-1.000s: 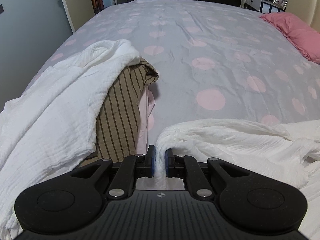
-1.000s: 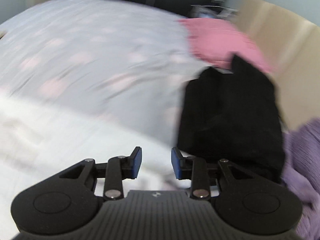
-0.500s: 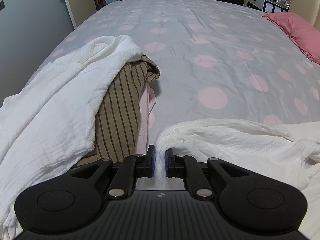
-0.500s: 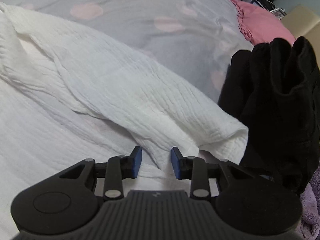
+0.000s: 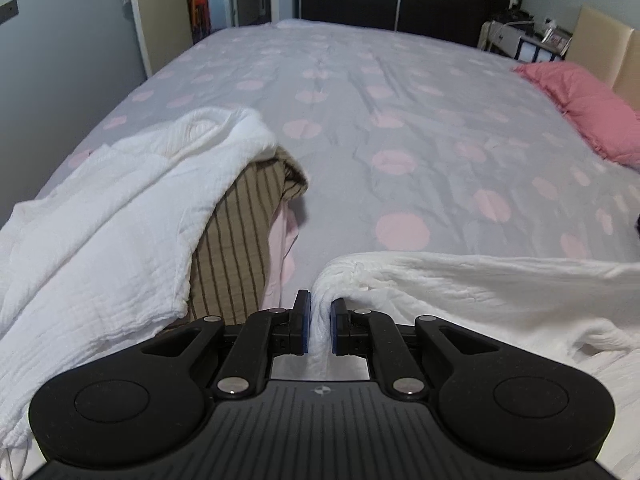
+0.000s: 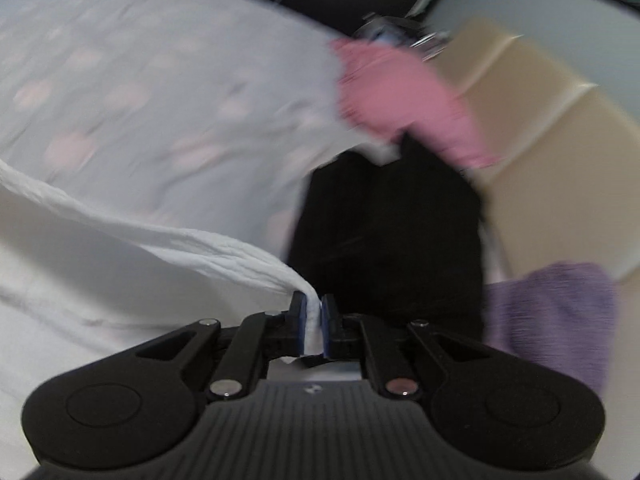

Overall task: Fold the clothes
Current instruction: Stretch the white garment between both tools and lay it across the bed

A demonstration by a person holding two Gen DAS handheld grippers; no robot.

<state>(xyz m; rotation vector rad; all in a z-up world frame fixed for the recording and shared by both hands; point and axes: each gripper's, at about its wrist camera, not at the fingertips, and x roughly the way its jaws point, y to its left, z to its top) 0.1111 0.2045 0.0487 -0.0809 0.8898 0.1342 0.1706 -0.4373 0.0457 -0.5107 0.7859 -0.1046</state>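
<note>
Now the right gripper (image 6: 313,322), open and hovering over the cloth half a second ago, is closing its jaws on a corner of the white garment (image 6: 224,252), pads pressing the fabric. Both corners are thus taken, so a lift or spread looks next. Left gripper (image 5: 319,326) stays clamped on the garment's other bunched edge (image 5: 460,280), low over the bed (image 5: 400,92).

Dim, even light; right wrist view motion-blurred, fisheye edges curved.
</note>
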